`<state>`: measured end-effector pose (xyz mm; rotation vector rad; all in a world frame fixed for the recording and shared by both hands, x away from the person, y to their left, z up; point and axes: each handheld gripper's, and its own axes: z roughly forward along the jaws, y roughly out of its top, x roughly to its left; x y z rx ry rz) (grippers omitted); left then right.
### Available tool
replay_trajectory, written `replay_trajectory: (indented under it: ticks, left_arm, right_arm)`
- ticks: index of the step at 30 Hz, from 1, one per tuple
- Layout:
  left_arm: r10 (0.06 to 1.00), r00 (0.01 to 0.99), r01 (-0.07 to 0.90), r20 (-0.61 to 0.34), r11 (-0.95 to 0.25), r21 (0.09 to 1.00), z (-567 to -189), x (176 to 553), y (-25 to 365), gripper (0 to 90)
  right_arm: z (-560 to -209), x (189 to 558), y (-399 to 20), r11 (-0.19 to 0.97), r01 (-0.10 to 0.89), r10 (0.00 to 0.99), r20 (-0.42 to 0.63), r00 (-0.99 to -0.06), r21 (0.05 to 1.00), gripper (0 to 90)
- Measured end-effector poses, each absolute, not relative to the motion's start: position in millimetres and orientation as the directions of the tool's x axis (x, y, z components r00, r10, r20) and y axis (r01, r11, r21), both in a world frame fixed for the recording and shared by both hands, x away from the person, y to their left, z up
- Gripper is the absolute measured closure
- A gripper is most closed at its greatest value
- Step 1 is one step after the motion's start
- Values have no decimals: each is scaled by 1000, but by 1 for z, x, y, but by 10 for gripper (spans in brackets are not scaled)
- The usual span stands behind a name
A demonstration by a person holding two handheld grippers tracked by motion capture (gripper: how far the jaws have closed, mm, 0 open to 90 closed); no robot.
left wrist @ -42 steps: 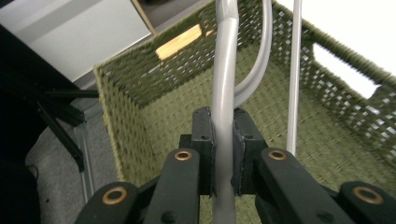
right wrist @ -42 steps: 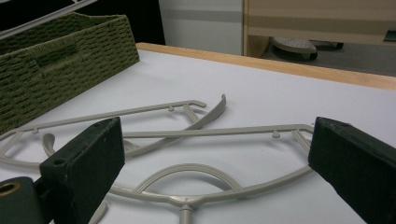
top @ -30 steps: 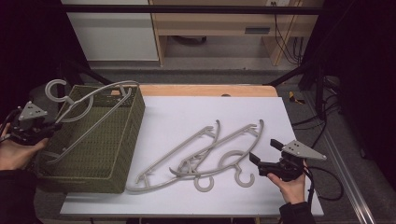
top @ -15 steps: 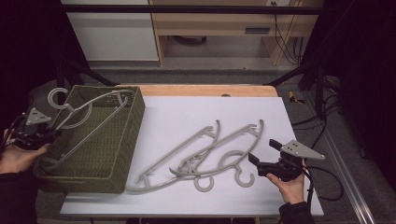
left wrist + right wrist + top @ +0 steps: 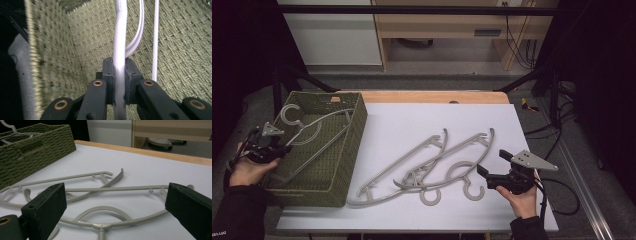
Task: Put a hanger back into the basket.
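Lowered since the earlier frame, the grey plastic hanger (image 5: 309, 137) held by the left tongs (image 5: 271, 149) now sits deeper in the green woven basket (image 5: 343, 165) at the left of the high view, its hook (image 5: 288, 113) poking above the far rim; the right tongs (image 5: 493, 176) have not shifted at lower right. In the left gripper view the pads (image 5: 108, 75) are clamped tight on the hanger's flat arm, with the basket's weave close behind. The right tongs stand wide and empty, facing two more hangers (image 5: 439, 162) that lie crossed on the white tabletop (image 5: 412, 120), well apart from the basket.

By the look of it, the hanger is light, stiff moulded plastic with a smooth surface that could swivel in a narrow grip. Long and springy at the ends, it is best taken on a straight flat stretch of arm or near the neck under the hook, where it balances. The thin lower bar seems the weakest point. The pair on the tabletop overlap, so lifting one may drag the other.

No brand, label or writing can be read on the hangers, basket or tongs
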<state>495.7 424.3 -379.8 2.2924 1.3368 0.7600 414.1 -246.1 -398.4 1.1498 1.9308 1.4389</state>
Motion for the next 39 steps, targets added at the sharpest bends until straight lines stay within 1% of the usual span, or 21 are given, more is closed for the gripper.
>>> replay_trajectory:
  ticks: [5,10,14,16,19,22,27,31,35,39]
  left_arm:
    - [887,392,692,245,-460,556,-383,498,422,803]
    - [909,352,727,226,-417,546,-384,500,426,790]
    - [913,335,732,232,-407,546,-385,498,428,758]
    - [921,316,725,225,-388,569,-382,495,431,713]
    - [928,314,704,199,-368,607,-376,491,435,709]
    - [932,310,666,186,-353,658,-367,484,432,646]
    - [938,316,558,140,-303,772,-352,471,415,524]
    - [933,348,466,87,-253,848,-341,460,397,469]
    - [916,397,392,57,-225,892,-334,448,376,410]
    - [894,446,341,33,-204,917,-333,439,354,351]
  right_arm:
    - [-399,415,-246,100,344,836,109,-538,934,39]
    - [-398,414,-246,97,345,837,111,-536,934,39]
    - [-398,414,-246,99,346,837,109,-536,933,39]
    - [-399,414,-246,98,345,837,110,-535,933,39]
    - [-399,414,-246,101,345,836,109,-538,933,39]
    - [-399,414,-246,98,345,838,110,-535,933,39]
    - [-399,414,-247,94,347,839,114,-532,933,39]
    - [-399,414,-248,90,348,840,117,-530,933,39]
    - [-398,414,-249,92,347,839,115,-532,933,39]
    - [-398,414,-249,90,344,839,115,-532,935,39]
